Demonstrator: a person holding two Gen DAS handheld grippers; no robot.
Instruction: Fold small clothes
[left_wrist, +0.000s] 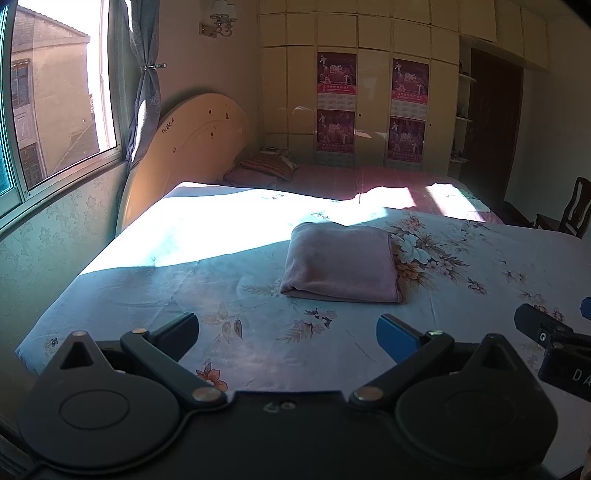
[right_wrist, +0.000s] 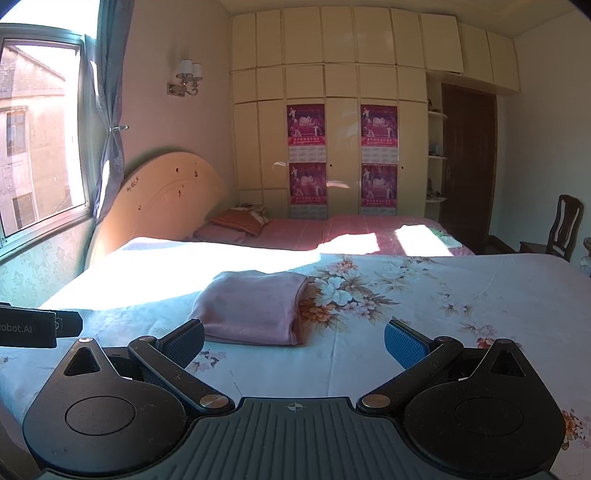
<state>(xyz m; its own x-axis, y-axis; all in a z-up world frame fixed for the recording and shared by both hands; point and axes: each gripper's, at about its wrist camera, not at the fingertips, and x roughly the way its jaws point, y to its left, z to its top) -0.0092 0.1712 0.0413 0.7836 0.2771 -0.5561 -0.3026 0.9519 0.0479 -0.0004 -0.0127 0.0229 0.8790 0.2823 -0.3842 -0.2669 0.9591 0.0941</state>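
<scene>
Lying folded into a neat rectangle, the pink cloth (left_wrist: 341, 263) rests on the bed (left_wrist: 155, 295), about midway across it and well in from the near edge. Its far edge sits at the border of a bright patch of sunlight that falls over the far left part of the bed. A large flower print on the sheet (right_wrist: 424, 306) shows just beside the cloth's right edge, and the cloth partly covers it.

Both grippers hang above the near edge of the bed, apart from the cloth and touching nothing. The left gripper (left_wrist: 288, 332) has its fingers spread wide, with nothing between them but the sheet below. The right gripper (right_wrist: 293, 338) likewise has its fingers wide apart and empty; in its view the cloth's near edge lies just beyond the left finger (right_wrist: 184, 341), and whether they touch cannot be told for sure. Each gripper's body shows at the edge of the other's view, so the two are side by side.

Beyond the bed are a rounded headboard (left_wrist: 192, 147) under the window (left_wrist: 55, 92), a second bed with a pink cover (right_wrist: 351, 230), and a wall of cream cupboards (right_wrist: 332, 74) with posters.
</scene>
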